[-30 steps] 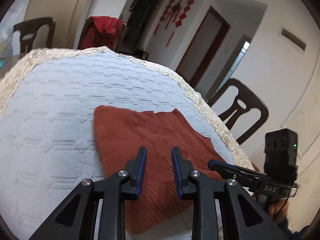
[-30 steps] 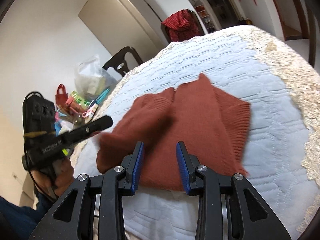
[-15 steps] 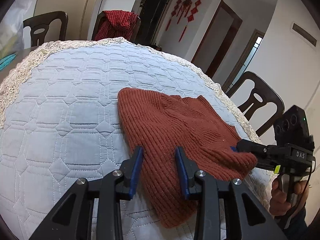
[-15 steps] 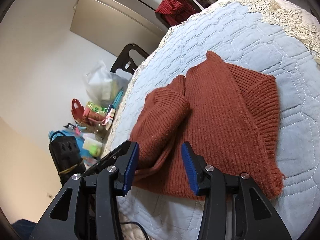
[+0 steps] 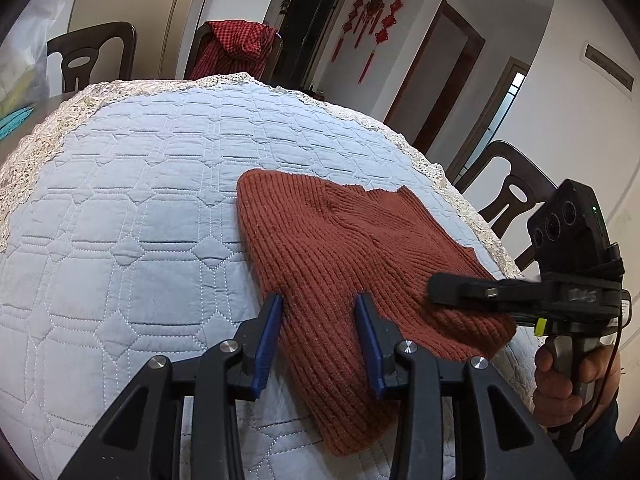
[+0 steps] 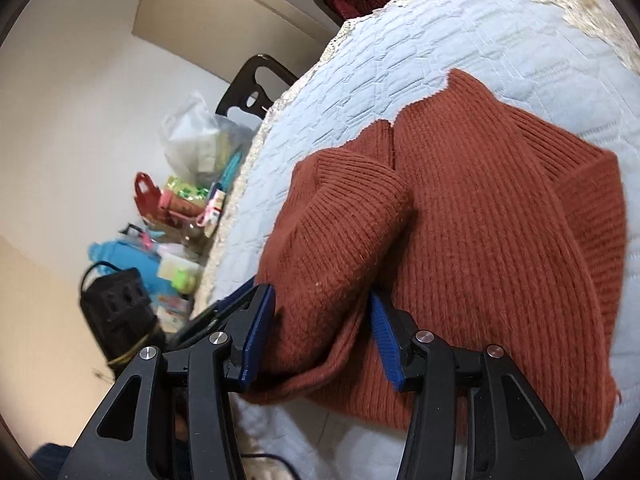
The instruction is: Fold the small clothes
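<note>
A rust-red ribbed knit garment (image 5: 344, 248) lies partly folded on the pale blue quilted table cover (image 5: 132, 216). My left gripper (image 5: 318, 340) is open, its blue-padded fingers straddling the garment's near edge. In the right wrist view the garment (image 6: 480, 248) has a folded-over sleeve (image 6: 340, 232) on its left. My right gripper (image 6: 320, 340) is open with that sleeve's thick end between its jaws. The right gripper also shows in the left wrist view (image 5: 440, 292), its tips resting at the garment's right side.
Dark wooden chairs (image 5: 516, 204) stand around the table; one (image 5: 236, 52) carries a red checked cloth. A lace border (image 5: 460, 188) rims the cover. In the right wrist view a plastic bag (image 6: 196, 136) and colourful clutter (image 6: 180, 216) sit beyond the table's left edge.
Both grippers have opened wider and moved closer to the garment. The right gripper has come in around the folded sleeve's end; the left has drawn back slightly to the near edge.
</note>
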`<state>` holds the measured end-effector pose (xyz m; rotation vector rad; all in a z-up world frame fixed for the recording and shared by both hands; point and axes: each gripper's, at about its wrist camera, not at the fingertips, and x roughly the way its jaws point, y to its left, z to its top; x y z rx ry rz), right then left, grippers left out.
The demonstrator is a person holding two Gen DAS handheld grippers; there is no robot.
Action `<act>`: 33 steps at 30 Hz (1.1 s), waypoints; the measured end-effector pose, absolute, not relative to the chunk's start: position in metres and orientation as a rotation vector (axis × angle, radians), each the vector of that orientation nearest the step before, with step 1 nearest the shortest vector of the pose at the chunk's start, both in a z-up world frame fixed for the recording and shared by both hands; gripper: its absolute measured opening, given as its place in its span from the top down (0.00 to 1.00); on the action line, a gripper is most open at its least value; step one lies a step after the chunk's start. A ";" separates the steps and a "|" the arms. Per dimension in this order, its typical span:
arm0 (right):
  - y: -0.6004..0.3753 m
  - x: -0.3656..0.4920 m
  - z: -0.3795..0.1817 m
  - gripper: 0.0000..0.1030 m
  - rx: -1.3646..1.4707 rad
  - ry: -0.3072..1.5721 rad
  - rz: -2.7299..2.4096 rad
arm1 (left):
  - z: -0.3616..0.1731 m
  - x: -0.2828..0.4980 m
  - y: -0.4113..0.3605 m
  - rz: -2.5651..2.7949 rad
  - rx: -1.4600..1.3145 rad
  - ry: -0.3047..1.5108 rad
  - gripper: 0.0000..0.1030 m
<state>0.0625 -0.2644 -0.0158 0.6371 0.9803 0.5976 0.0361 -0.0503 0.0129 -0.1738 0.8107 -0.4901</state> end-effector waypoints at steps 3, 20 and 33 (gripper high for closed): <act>-0.263 0.065 -0.019 0.83 0.623 0.975 0.596 | 0.015 0.039 -0.050 -0.486 -0.171 0.814 0.60; -0.354 0.034 -0.024 0.87 0.640 0.863 0.457 | 0.022 0.031 -0.093 -0.586 -0.094 0.798 0.60; -0.350 0.040 -0.018 0.86 0.553 0.866 0.450 | 0.030 0.034 -0.104 -0.538 -0.052 0.795 0.60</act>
